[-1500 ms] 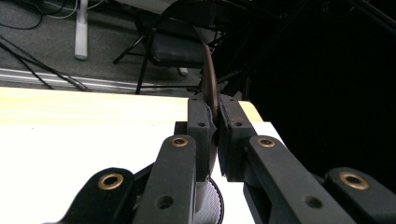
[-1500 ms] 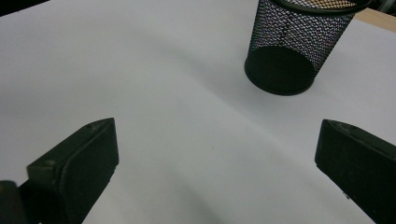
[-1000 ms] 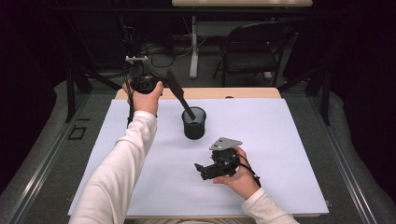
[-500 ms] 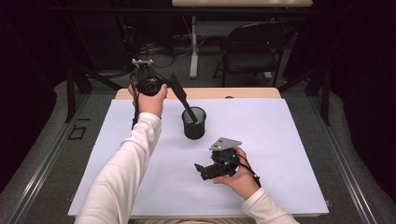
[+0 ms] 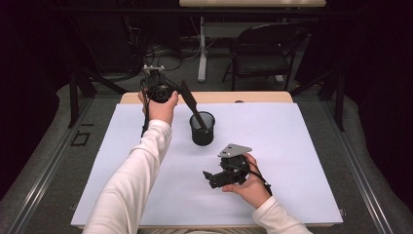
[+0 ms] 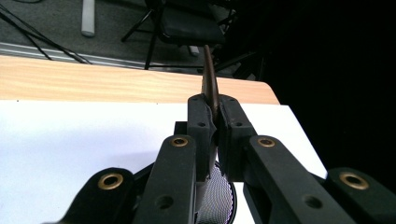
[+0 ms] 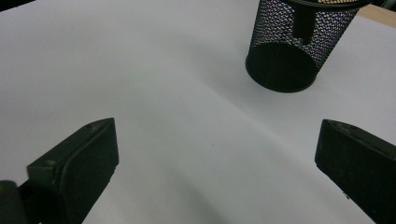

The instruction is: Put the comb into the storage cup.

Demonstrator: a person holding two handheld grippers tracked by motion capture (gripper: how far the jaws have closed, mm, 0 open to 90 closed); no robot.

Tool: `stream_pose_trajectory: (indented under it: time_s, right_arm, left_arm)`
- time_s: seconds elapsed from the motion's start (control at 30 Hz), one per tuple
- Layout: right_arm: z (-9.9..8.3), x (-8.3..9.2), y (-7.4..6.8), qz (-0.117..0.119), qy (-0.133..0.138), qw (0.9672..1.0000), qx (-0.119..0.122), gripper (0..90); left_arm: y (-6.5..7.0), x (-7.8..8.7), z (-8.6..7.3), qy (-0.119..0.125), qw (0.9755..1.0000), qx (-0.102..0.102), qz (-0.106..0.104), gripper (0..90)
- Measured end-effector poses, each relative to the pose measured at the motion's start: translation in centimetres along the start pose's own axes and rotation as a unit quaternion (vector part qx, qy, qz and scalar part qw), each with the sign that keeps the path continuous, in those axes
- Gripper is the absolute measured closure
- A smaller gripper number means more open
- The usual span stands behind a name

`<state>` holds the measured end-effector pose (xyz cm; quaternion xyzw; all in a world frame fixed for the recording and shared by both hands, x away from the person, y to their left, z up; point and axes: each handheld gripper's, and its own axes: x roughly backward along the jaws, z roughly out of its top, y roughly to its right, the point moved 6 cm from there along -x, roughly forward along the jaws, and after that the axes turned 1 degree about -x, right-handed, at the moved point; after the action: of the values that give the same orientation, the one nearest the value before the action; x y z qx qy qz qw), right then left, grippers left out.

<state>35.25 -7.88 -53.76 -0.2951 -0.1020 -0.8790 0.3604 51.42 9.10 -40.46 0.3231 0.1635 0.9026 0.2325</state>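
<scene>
A black mesh cup (image 5: pixel 202 129) stands on the white sheet (image 5: pixel 292 146) near the table's middle. A long dark flat utensil (image 5: pixel 191 103) leans out of the cup toward the upper left, its lower end inside the mesh. My left gripper (image 5: pixel 176 92) is raised behind the cup, shut on the utensil's upper part. In the left gripper view, the jaws (image 6: pixel 216 109) pinch the thin blade (image 6: pixel 210 77), with the cup (image 6: pixel 215 196) below. My right gripper (image 5: pixel 210 178) rests low near the front edge, open and holding nothing. Its view (image 7: pixel 215 154) looks toward the cup (image 7: pixel 289 51).
A strip of bare wooden tabletop (image 5: pixel 253 97) shows behind the sheet. A folding chair (image 5: pixel 265 51) and cables sit on the floor beyond the table. Dark surroundings flank both sides.
My left hand has shifted slightly to the right with the utensil still gripped and its end in the cup. The right hand has stayed put.
</scene>
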Motion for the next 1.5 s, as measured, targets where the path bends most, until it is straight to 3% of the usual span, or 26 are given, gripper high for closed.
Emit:
stream_pose_trajectory:
  time_s: [0.47,1.5]
  right_arm:
    - [-0.1,0.0,0.0,-0.001,-0.002,1.0000,0.002,0.0]
    - [-0.1,-0.2,0.0,-0.001,-0.003,1.0000,0.003,0.0]
  left_arm:
    - [0.0,-1.3,-1.2,-0.010,0.9999,-0.002,0.003,84.7]
    - [-1.2,-2.4,-2.4,-0.012,0.9994,0.032,-0.008,84.7]
